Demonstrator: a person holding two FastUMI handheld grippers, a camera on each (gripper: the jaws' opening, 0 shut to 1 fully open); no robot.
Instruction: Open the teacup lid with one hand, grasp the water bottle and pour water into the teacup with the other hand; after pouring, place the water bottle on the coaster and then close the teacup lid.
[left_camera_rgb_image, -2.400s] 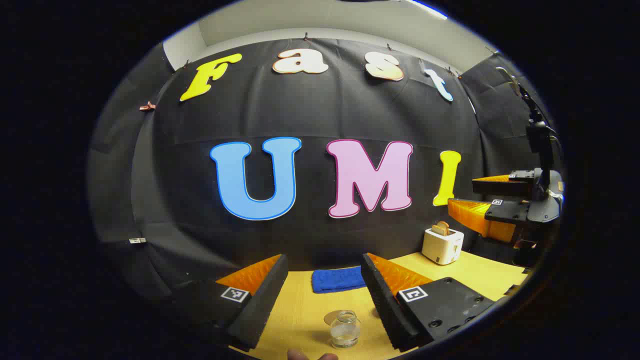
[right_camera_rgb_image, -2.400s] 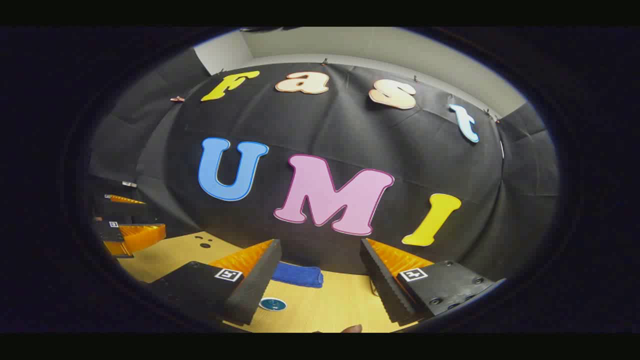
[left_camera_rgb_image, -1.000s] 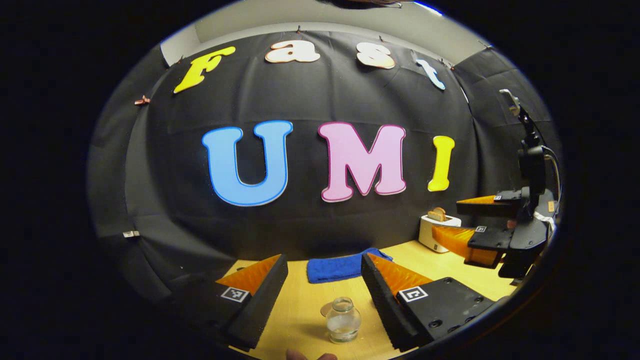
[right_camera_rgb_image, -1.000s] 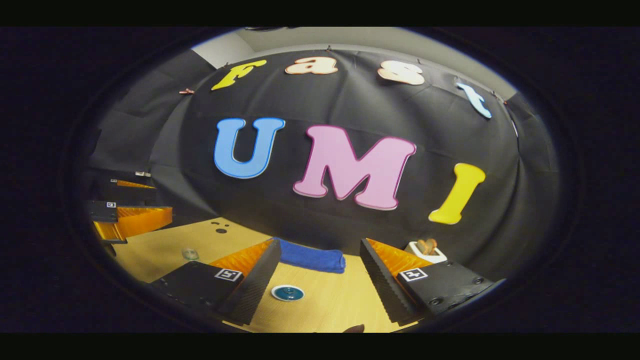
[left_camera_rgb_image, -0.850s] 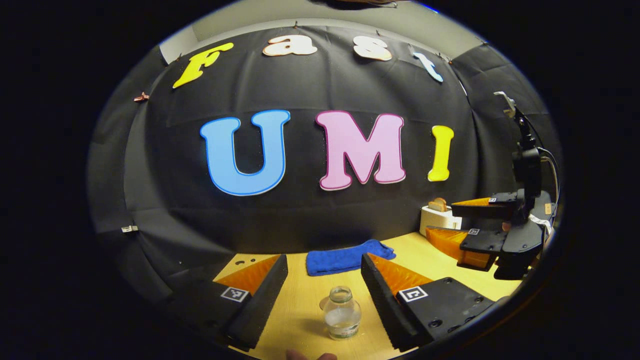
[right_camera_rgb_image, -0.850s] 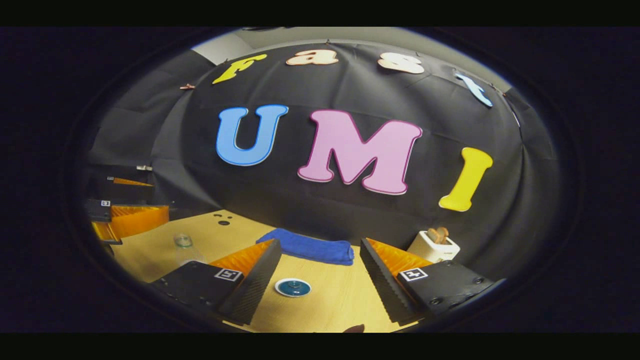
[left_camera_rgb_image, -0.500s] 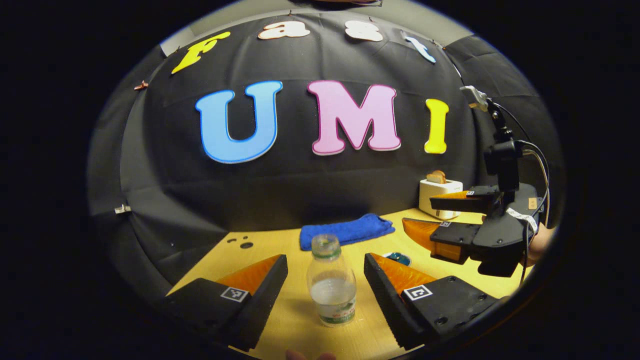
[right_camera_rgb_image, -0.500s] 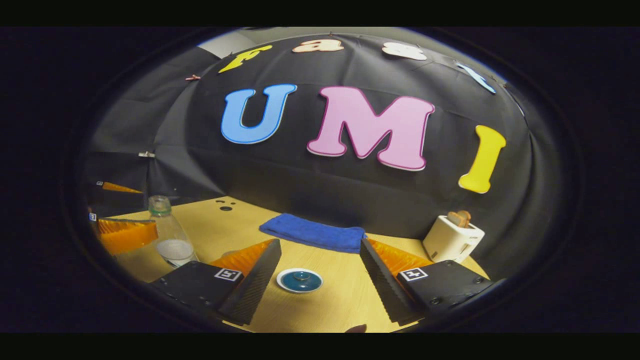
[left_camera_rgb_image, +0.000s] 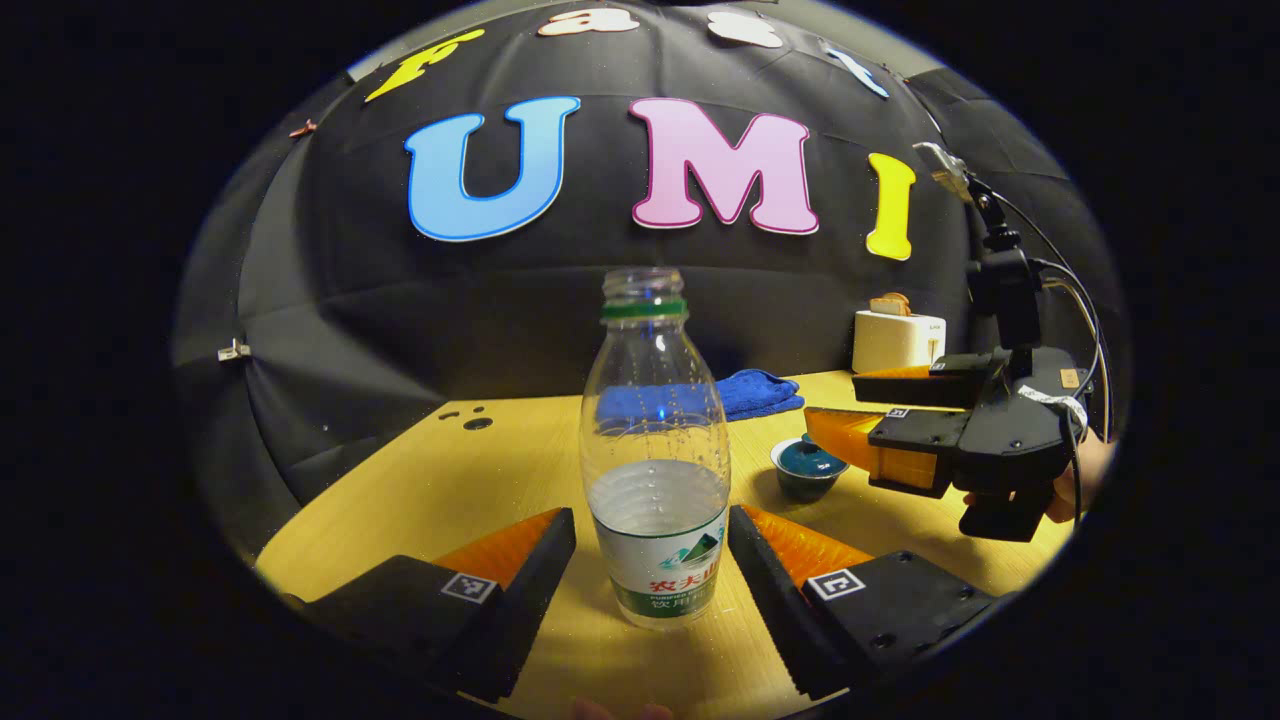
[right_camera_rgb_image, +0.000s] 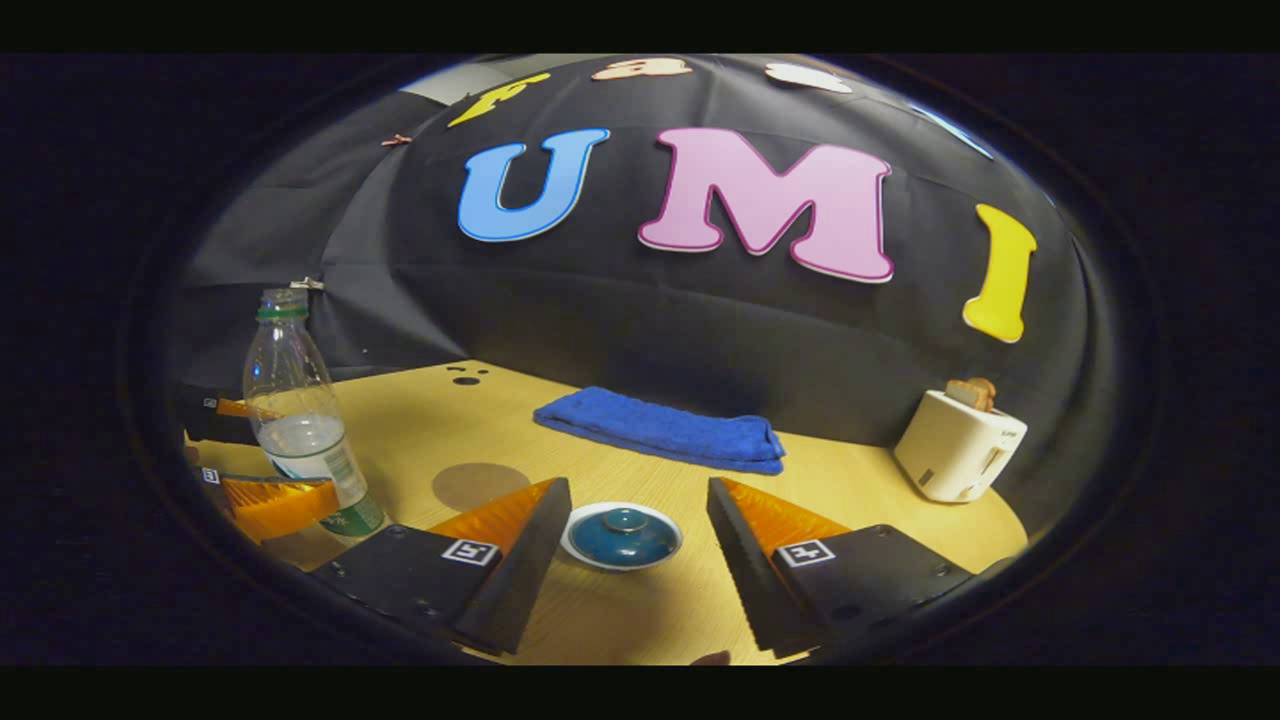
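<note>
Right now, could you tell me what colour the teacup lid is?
The teacup lid is dark teal blue, seen best in the right gripper view.

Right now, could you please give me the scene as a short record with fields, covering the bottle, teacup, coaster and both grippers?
water bottle: upright on the table, uncapped, partly filled
left gripper: open, fingers either side of the bottle, not pressing
teacup: lid on
right gripper: open, fingers either side of the teacup
coaster: bare, between bottle and teacup
blue towel: folded, near the wall
toaster: far right of the table
</note>
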